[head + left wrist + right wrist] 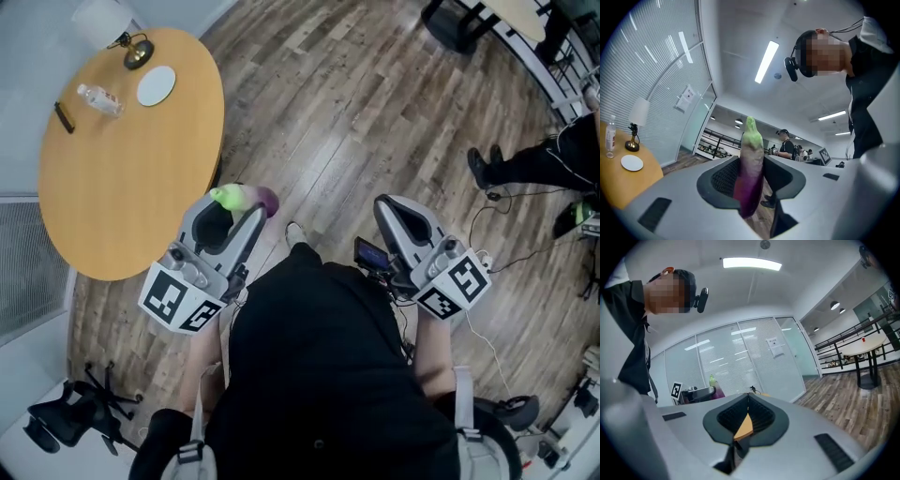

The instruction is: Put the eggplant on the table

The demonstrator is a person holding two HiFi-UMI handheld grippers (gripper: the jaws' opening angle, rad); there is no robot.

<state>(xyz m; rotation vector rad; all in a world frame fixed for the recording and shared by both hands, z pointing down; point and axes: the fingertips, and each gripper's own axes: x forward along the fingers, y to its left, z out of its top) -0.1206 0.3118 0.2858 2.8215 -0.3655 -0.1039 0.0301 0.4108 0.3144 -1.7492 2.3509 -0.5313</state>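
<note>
Head view: carry step, left gripper (pixel 234 210) fingers clamped on the eggplant (pixel 247 198) just off the surface (pixel 122 197) edge; right gripper (pixel 395 212) fingers closed, empty; next, reach over the surface, lower, release.

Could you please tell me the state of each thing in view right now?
purple eggplant with green cap: clamped, not yet on the table.
left hand-held gripper: shut on the eggplant.
right hand-held gripper: shut, empty.
clear plastic bottle: upright on round wooden table.
white round plate: empty.
</note>
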